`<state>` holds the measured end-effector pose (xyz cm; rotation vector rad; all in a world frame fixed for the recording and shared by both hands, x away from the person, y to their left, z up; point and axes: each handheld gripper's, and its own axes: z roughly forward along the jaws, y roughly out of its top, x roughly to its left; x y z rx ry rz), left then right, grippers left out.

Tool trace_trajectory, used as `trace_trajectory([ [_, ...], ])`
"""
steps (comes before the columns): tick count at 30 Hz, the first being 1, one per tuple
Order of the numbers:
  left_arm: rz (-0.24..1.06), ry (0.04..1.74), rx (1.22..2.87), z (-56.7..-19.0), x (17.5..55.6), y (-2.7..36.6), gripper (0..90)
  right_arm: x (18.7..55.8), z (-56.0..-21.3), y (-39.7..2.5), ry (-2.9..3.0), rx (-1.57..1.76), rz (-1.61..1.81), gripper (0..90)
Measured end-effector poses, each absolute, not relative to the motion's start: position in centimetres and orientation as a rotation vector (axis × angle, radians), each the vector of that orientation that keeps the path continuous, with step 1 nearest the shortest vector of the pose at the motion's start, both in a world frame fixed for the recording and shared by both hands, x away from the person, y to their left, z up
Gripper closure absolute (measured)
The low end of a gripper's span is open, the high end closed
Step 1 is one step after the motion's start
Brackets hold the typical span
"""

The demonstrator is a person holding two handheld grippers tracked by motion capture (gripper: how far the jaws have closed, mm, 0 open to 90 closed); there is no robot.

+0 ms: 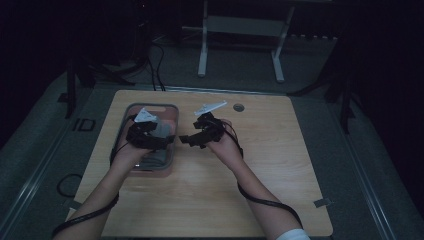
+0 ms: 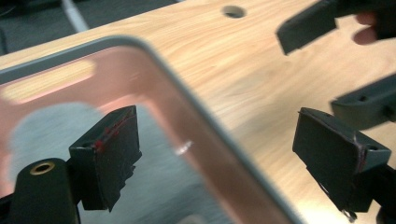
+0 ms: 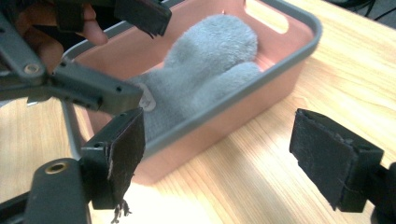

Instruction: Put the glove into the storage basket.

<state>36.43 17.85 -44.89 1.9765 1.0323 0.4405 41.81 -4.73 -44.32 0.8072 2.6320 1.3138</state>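
We see 2 hands over a wooden table (image 1: 280,165) in dim light. The left gripper (image 1: 167,141) hangs above a pink tray (image 1: 171,111) with a grey rim; the right gripper (image 1: 184,139) points toward it, their tips close together beside the tray's right edge.

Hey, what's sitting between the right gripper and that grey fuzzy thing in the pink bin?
In the right gripper view, only the bin's grey-rimmed near wall separates the open right gripper from the grey plush item.

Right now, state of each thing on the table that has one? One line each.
Left gripper: open, empty, above the bin's rim.
Right gripper: open, empty, beside the bin.
Bin: upright, no lid, holds the cloth.
Grey cloth: lying bunched inside the bin, not gripped.
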Motion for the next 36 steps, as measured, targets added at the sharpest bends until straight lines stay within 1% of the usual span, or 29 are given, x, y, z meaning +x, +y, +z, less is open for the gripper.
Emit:
trace_trajectory([
  [1, 0.442, 1.01, 1.98, -44.8, 36.2, 17.3, 15.4, 41.3, -44.1, -5.9, 2.619, 0.791, 1.312, 18.2],
  [5, 0.416, 0.962, 1.964, -44.8, 35.6, 15.6, 15.4, 40.9, -44.2, -7.7, 2.607, 0.791, 1.307, 18.2],
  [9, 0.398, 0.928, 1.973, -45.2, 35.3, 14.4, 15.4, 40.3, -44.8, -9.8, 2.604, 0.791, 1.284, 18.1],
  [13, 0.407, 0.892, 1.995, -45.7, 35.1, 13.3, 15.4, 39.9, -45.5, -11.6, 2.601, 0.799, 1.274, 18.1],
  [15, 0.403, 0.884, 1.997, -45.9, 35.1, 12.9, 15.4, 39.8, -45.7, -12.0, 2.6, 0.807, 1.271, 18.1],
  [16, 0.41, 0.879, 2.006, -46.0, 35.1, 12.6, 15.4, 39.6, -46.2, -13.0, 2.599, 0.813, 1.257, 18.0],
  [24, 0.371, 0.835, 2.014, -47.3, 34.6, 11.0, 15.4, 38.9, -47.5, -15.5, 2.596, 0.837, 1.226, 18.0],
  [28, 0.346, 0.802, 2.032, -48.6, 34.1, 9.9, 15.4, 38.3, -48.6, -17.4, 2.602, 0.853, 1.216, 18.0],
  [29, 0.352, 0.792, 2.044, -48.8, 34.0, 9.6, 15.4, 38.2, -48.8, -17.7, 2.603, 0.849, 1.221, 18.0],
  [31, 0.403, 0.765, 2.053, -48.9, 33.5, 9.1, 15.4, 37.9, -49.2, -18.3, 2.604, 0.841, 1.219, 18.0],
  [36, 0.377, 0.721, 2.056, -48.9, 32.8, 8.0, 15.4, 37.1, -50.0, -19.7, 2.617, 0.838, 1.196, 17.9],
])
